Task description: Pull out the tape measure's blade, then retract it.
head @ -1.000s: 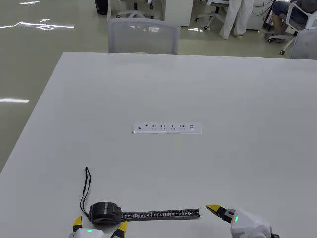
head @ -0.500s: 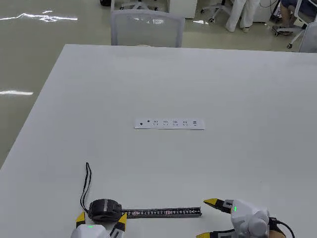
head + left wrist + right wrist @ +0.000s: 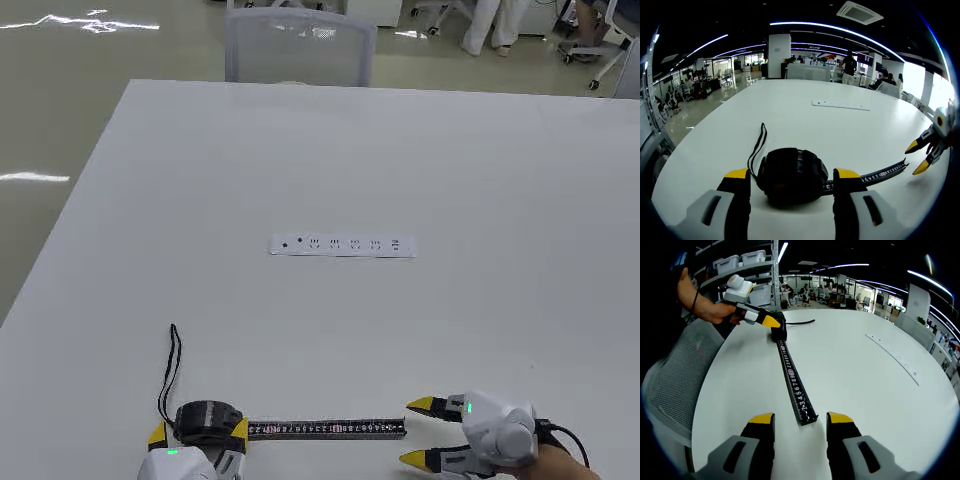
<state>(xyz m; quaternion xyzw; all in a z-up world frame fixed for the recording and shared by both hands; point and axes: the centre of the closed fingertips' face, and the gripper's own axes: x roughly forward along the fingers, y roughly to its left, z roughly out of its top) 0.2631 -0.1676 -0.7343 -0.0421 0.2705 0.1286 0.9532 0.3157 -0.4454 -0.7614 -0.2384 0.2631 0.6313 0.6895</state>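
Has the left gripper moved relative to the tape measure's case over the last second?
Yes. The left gripper has come forward: its tongs, earlier short of the tape measure case, now flank it.

Open-plan office: long white table (image 3: 300,160), mesh chair (image 3: 298,45), ceiling strip lights (image 3: 840,27).

Hand-held gripper (image 3: 801,418), jaws apart, flanks blade (image 3: 791,375) end.
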